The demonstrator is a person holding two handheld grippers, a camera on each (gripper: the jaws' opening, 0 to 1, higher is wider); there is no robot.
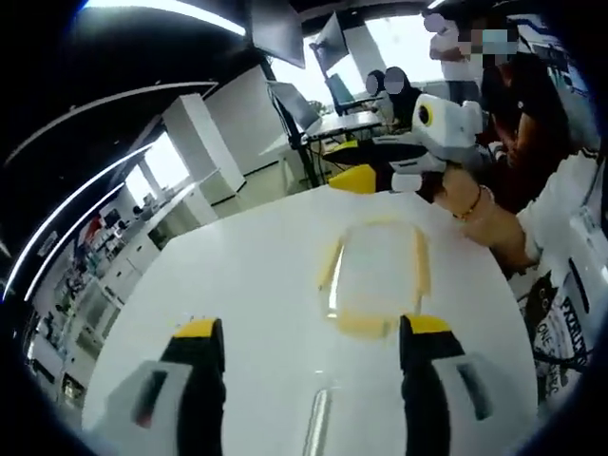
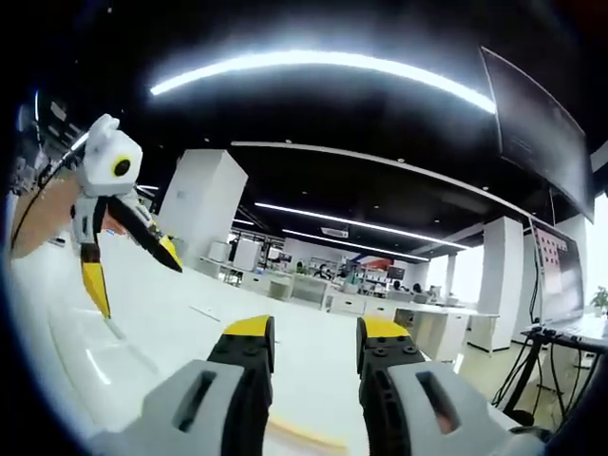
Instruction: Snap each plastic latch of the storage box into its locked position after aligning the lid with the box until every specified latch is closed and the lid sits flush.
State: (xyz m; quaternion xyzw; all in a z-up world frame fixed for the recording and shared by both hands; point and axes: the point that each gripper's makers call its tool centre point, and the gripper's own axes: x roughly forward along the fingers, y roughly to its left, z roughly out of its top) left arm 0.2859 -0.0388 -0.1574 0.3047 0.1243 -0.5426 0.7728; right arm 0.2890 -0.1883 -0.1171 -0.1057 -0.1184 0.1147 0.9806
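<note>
A clear storage box [image 1: 375, 280] with pale yellow latches lies on the white table [image 1: 237, 275], its lid resting on top. Blur hides whether the latches are snapped down. My left gripper [image 1: 313, 328] hovers just short of the box's near end, jaws wide apart and holding nothing. My right gripper [image 1: 380, 179], held by a hand [image 1: 465, 195], hangs beyond the box's far end. In the right gripper view my right gripper [image 2: 316, 331] stands open over the table, a yellow strip [image 2: 304, 435] of the box showing low between its jaws. The left gripper [image 2: 138, 285] hangs open at the left.
People [image 1: 513, 85] stand and sit past the table's far right edge, next to desks and monitors [image 1: 294, 104]. A white sleeve [image 1: 570, 209] lies along the table's right side. Office columns [image 2: 204, 204] and desks [image 2: 313, 285] stand beyond the table.
</note>
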